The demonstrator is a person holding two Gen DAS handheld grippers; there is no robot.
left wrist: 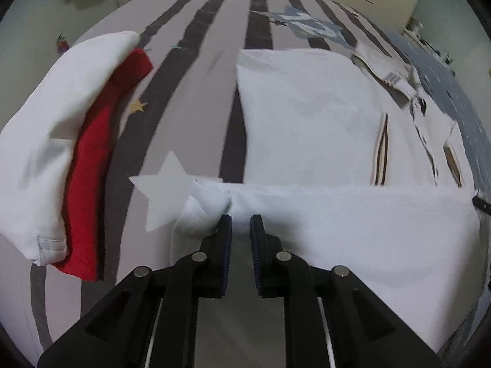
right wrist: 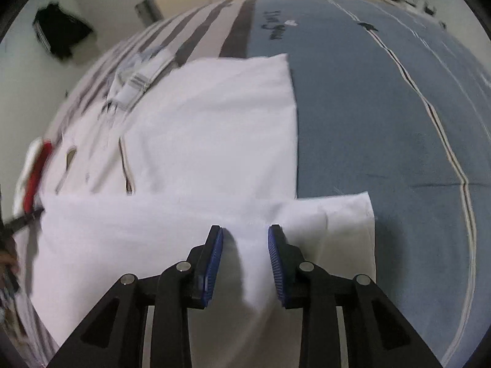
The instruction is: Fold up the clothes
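Note:
A white garment (left wrist: 307, 122) lies flat on the bed, and its near part is folded into a band (left wrist: 353, 230) across the front. My left gripper (left wrist: 241, 224) hovers at the band's left end beside a bunched corner (left wrist: 204, 211). Its jaws stand a narrow gap apart and the pads do not press the cloth. My right gripper (right wrist: 245, 236) is open over the same band (right wrist: 138, 239) near its right end. A soft ridge of cloth lies loose between its blue pads (right wrist: 214, 254).
A folded white piece (left wrist: 46, 128) lying on a red one (left wrist: 92, 165) sits at the left of the striped bed cover (left wrist: 190, 107). A blue blanket (right wrist: 383, 122) covers the right side. Rumpled printed fabric (left wrist: 408, 92) lies beyond the garment. Dark clothing (right wrist: 61, 36) lies on the floor.

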